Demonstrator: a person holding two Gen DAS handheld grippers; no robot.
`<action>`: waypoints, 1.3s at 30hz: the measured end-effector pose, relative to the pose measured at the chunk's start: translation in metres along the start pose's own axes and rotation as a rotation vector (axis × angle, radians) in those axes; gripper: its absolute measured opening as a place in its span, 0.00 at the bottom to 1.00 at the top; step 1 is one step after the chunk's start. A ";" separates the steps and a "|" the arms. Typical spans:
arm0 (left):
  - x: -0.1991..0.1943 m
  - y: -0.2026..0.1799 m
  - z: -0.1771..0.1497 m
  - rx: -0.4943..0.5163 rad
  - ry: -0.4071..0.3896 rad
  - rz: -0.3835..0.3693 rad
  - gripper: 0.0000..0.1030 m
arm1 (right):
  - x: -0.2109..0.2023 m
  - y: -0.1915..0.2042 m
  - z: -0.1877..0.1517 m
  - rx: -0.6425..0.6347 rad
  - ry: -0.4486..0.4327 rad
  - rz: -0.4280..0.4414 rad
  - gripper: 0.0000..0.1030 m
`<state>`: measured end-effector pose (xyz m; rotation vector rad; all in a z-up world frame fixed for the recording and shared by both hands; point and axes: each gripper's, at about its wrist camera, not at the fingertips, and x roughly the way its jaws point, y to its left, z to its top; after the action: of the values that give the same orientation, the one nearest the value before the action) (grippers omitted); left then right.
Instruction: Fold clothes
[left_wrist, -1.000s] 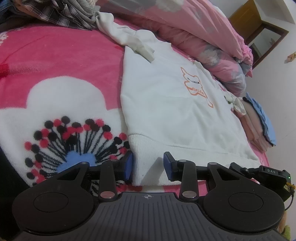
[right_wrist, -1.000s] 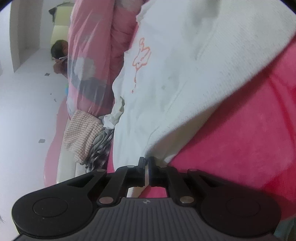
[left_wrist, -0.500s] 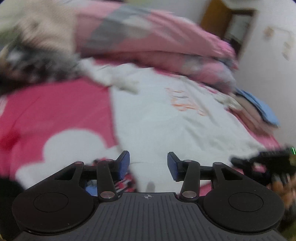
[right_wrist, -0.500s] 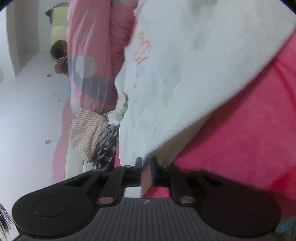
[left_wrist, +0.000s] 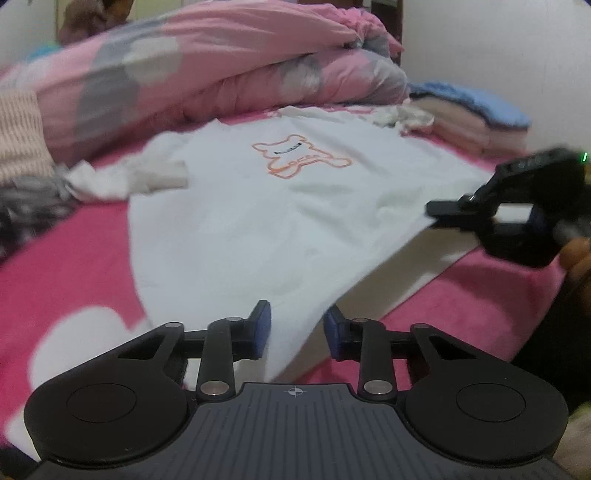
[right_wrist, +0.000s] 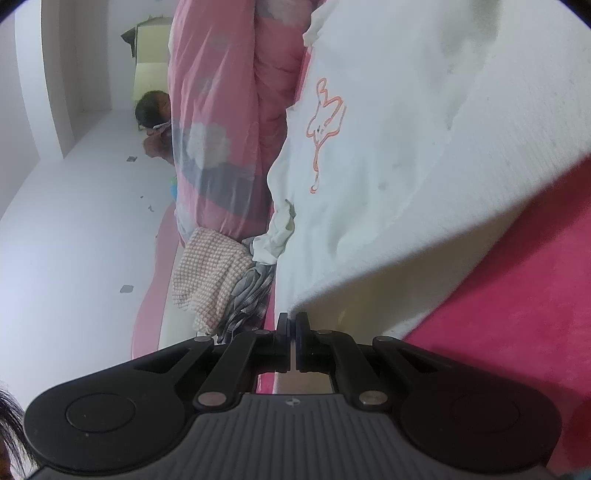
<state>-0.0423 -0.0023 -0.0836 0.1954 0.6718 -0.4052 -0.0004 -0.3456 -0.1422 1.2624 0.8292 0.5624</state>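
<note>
A white sweatshirt (left_wrist: 258, 206) lies spread on a pink blanket (left_wrist: 66, 258) covering the bed. Its ribbed hem faces the two grippers; its long axis runs from the hem toward the rolled pink quilt (left_wrist: 221, 66) at the far side, with the orange outline print (left_wrist: 299, 157) on top.

Right gripper (right_wrist: 292, 325): jaws closed on the hem corner of the sweatshirt. That corner is raised off the blanket, and the hem edge slopes down from it, with shadow showing beneath.

Left gripper (left_wrist: 297, 325): jaws apart, positioned at the opposite stretch of the hem. The hem edge sits between the blue pads (left_wrist: 263, 325); contact cannot be confirmed.

Boundaries: one crumpled sleeve (left_wrist: 147, 177) lies on the left, near a pile of checked and grey clothes (right_wrist: 229, 280). A stack of folded garments (left_wrist: 472, 114) sits at the far right. Bare blanket is open on the left and in front of the hem.
</note>
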 end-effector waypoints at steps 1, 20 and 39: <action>0.003 -0.001 0.001 0.024 0.007 0.020 0.18 | 0.000 -0.002 0.001 0.006 0.001 -0.002 0.02; 0.007 -0.032 -0.047 0.447 -0.090 0.282 0.03 | 0.019 0.011 -0.001 -0.329 0.078 -0.192 0.01; 0.004 -0.036 -0.057 0.564 -0.064 0.362 0.11 | 0.017 0.019 -0.008 -0.425 0.066 -0.233 0.01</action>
<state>-0.0868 -0.0192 -0.1312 0.8230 0.4324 -0.2412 0.0049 -0.3235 -0.1284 0.7521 0.8448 0.5580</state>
